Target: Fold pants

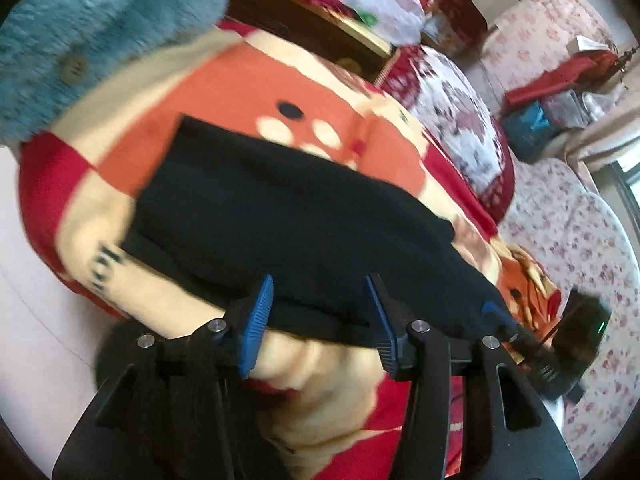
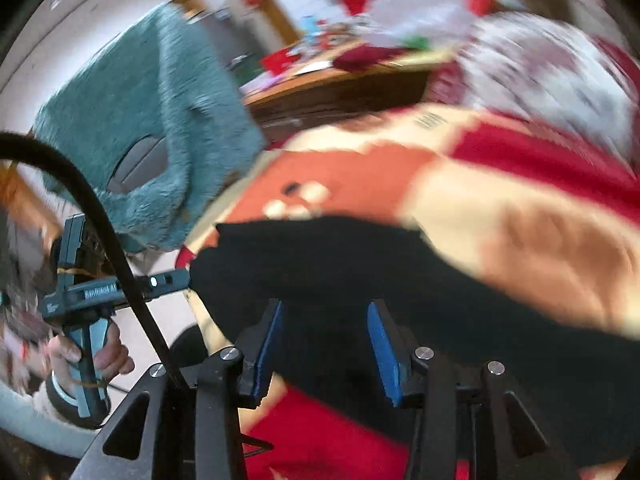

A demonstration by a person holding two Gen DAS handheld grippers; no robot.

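Note:
The black pants (image 1: 280,216) lie folded into a thick band on an orange, cream and red blanket (image 1: 224,92). My left gripper (image 1: 318,312) is open, its blue fingers (image 1: 258,320) astride the near edge of the pants. In the right wrist view the pants (image 2: 360,264) stretch across the frame, blurred. My right gripper (image 2: 326,340) is open with its blue fingers (image 2: 384,352) over the black cloth. The right gripper's blue tip (image 1: 496,314) shows at the pants' right end in the left wrist view. The left gripper's body (image 2: 80,292), held in a hand, shows at the left.
A teal fluffy garment (image 1: 80,32) with a button lies at the far left of the blanket, also seen in the right wrist view (image 2: 152,128). A wooden table (image 1: 304,24) with bags stands behind. A floral sofa (image 1: 580,240) is at the right.

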